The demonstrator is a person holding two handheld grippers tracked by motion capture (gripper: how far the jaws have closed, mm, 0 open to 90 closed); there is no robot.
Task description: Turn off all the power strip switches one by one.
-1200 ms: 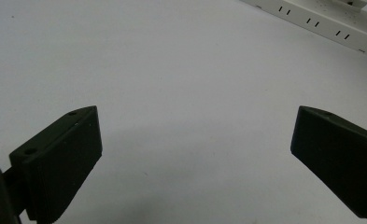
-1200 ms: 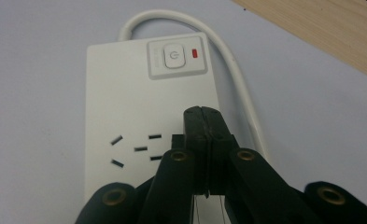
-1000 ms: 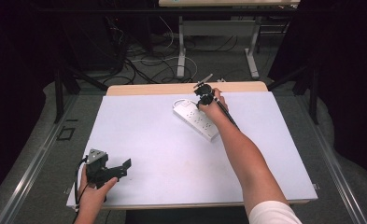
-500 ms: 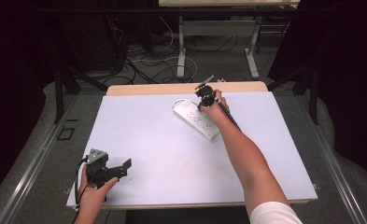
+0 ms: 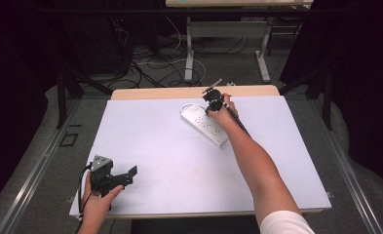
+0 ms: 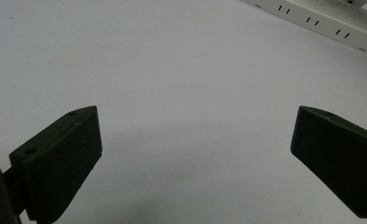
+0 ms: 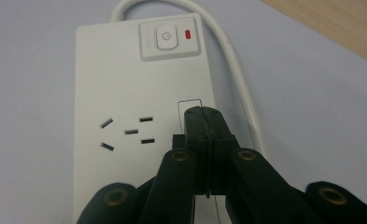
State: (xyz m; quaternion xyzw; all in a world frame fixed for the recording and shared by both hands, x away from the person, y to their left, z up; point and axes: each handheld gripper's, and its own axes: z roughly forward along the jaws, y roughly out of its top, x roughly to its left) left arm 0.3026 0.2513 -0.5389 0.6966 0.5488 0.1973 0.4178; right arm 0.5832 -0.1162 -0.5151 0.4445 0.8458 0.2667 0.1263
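The power strip (image 5: 204, 125) lay flat on the white bench (image 5: 155, 146), toward its far edge, long axis running diagonally from far-left to near-right. Its switch end, with power button (image 7: 167, 37), red indicator (image 7: 187, 33) and white cord (image 7: 237, 84), pointed away. No legible writing appeared. The right tool (image 7: 204, 116) was clenched, tips over the strip's face. The left tool (image 6: 195, 140) stood released, well apart.
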